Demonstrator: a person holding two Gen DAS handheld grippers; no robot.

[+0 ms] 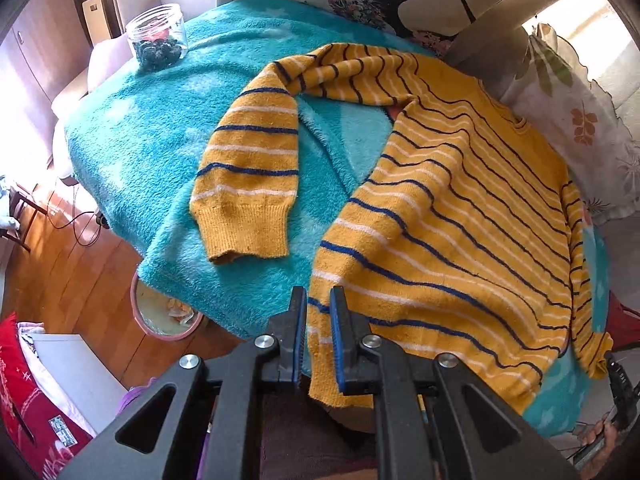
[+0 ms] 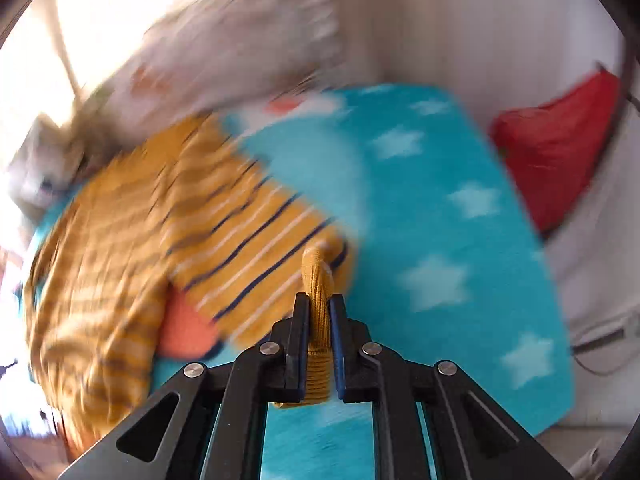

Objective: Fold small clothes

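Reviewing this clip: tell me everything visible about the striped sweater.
The sweater is a mustard-yellow knit with navy and white stripes and ribbed cuffs and hem. It lies spread, rumpled, on the teal star blanket. One sleeve bends back towards the camera, cuff flat on the blanket. The left tool straddles the hem corner with a gap showing between its fingers. The right tool is shut on the other ribbed cuff; that view is motion-blurred.
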